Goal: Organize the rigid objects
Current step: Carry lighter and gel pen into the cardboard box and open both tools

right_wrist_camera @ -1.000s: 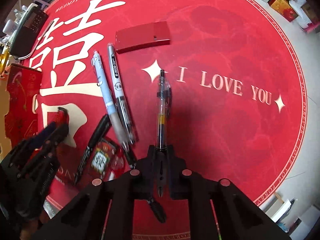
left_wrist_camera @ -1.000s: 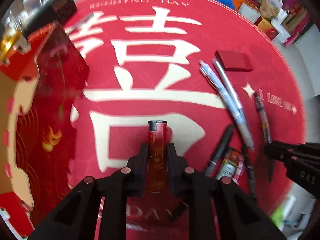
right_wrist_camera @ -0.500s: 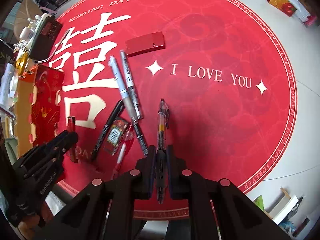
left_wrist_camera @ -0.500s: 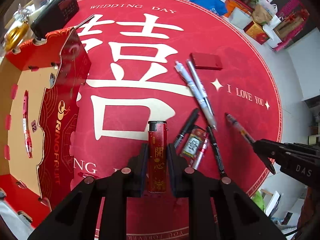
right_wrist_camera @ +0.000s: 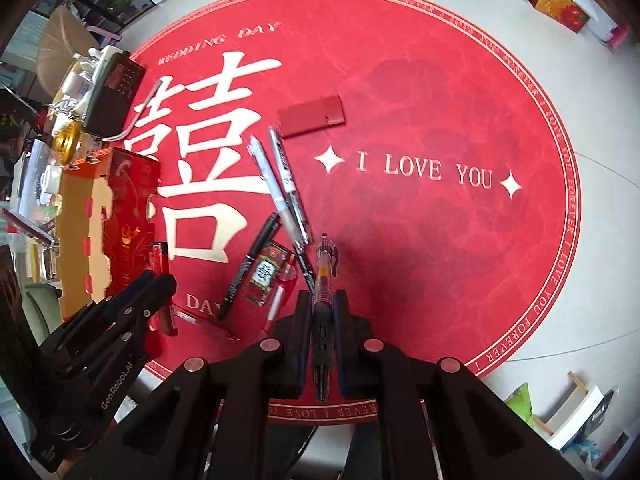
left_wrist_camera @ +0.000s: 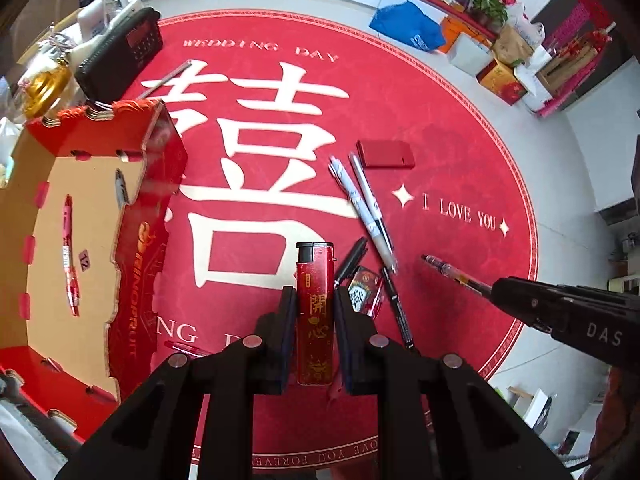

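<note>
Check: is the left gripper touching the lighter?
Touching. The left wrist view shows the left gripper with both fingers pressed against the sides of the red lighter, no gap on either side.

The lighter (left_wrist_camera: 314, 316) looks like glossy red plastic with gold print and a black cap. The pen (right_wrist_camera: 325, 280) has a clear plastic barrel. The box (left_wrist_camera: 80, 240) is raw brown cardboard inside, glossy red printed outside. The mat (left_wrist_camera: 440, 128) looks matt.

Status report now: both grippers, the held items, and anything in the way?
Left gripper shut on red lighter. Right gripper shut on clear pen. Red box open, one red pen inside. Nothing blocking.
</note>
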A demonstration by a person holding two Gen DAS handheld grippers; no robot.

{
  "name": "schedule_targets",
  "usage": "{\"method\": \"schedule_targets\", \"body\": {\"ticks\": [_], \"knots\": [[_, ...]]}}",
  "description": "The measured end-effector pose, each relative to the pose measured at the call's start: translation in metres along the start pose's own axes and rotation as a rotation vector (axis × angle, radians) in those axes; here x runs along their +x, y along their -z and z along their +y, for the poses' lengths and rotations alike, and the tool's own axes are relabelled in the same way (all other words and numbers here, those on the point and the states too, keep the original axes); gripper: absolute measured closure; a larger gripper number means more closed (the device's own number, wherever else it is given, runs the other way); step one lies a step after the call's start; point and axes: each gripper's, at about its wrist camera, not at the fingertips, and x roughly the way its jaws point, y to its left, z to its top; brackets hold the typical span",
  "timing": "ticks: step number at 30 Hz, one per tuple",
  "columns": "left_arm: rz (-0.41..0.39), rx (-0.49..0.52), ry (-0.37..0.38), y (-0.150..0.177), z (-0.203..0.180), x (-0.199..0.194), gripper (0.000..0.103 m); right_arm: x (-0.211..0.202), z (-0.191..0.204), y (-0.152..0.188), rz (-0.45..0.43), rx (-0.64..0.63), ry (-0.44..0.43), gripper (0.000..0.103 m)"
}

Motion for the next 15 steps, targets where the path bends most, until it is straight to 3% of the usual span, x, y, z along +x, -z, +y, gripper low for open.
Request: {"method": "schedule_targets", "body": {"ticks": [8,15], "knots": [[-0.092,-0.070,-0.033,-0.015,0.019,-0.048,0.083,-0.035,0.057,-0.015,-0.060,-0.113,-0.047,0.092],[-0.149,-0.178,-0.107,-0.018,0.068,-0.086,0.083,-0.052,0.131,-0.027,-0.090,-0.246,-0.110,0.092]]}}
